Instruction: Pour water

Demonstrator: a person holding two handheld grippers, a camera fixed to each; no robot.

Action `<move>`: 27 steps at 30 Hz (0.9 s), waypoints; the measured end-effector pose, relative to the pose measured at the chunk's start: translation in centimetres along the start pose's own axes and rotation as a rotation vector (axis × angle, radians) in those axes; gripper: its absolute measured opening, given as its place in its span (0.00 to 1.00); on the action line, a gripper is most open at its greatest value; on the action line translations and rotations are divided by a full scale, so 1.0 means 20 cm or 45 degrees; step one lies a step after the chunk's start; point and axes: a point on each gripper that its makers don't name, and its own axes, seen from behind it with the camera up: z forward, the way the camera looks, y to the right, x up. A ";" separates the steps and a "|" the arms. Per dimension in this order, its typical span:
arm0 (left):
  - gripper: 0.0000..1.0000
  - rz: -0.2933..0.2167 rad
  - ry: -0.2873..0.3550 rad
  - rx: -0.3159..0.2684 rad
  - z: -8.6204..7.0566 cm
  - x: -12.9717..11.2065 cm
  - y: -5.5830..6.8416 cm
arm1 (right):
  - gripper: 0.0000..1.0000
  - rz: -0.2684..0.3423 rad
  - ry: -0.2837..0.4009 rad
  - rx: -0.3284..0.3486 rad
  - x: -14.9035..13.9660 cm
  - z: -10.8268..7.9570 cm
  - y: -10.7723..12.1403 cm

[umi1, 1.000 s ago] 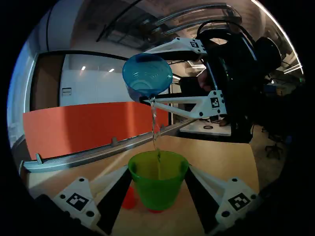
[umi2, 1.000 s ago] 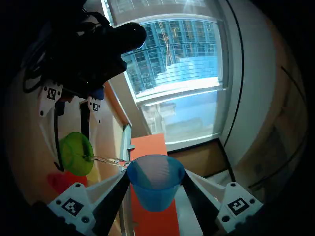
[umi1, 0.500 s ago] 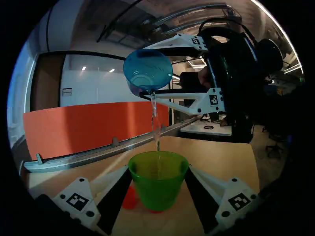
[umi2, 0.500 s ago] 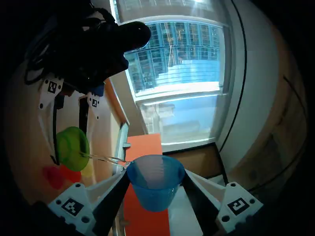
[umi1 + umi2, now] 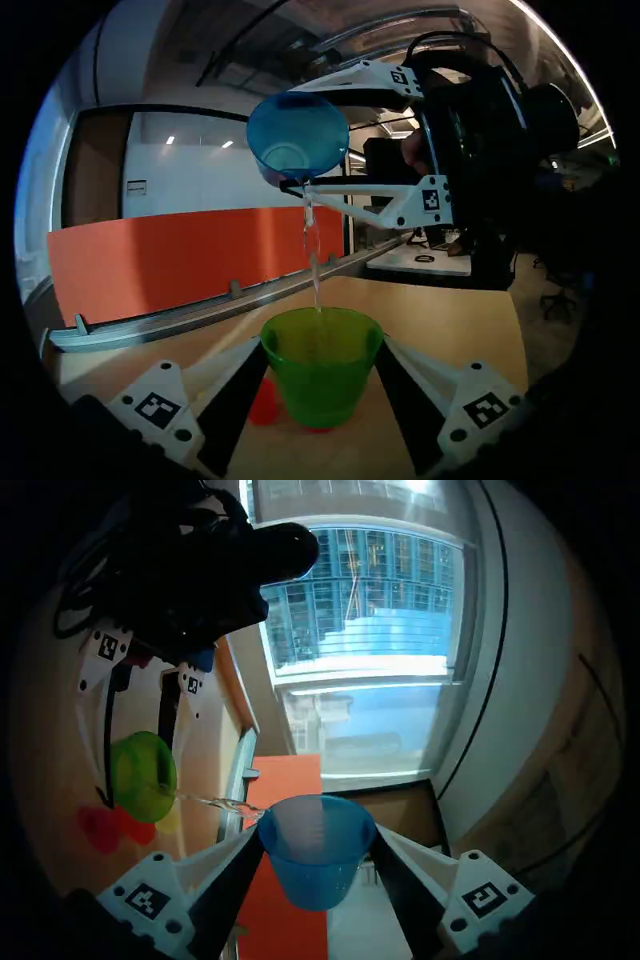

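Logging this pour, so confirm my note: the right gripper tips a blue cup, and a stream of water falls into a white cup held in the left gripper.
Not quite: the cup is green, not white. The left gripper view shows the green cup in the left gripper, with the stream of water falling into it from the tipped blue cup in the right gripper.

The blue cup (image 5: 298, 138) has risen slightly and drawn farther from the green cup (image 5: 322, 364), so the water stream (image 5: 310, 248) between them runs longer. In the right gripper view the green cup has drifted left and upward, uncovering more of the red shapes (image 5: 102, 830) beneath it.
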 end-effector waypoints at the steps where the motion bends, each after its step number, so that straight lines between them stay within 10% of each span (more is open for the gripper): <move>1: 0.87 0.000 0.000 0.000 0.00 0.00 0.00 | 0.91 -0.008 0.000 -0.001 0.00 0.00 0.00; 27: 0.87 -0.003 0.002 0.006 0.02 -0.01 -0.01 | 0.91 -0.199 0.018 -0.024 0.12 0.03 0.01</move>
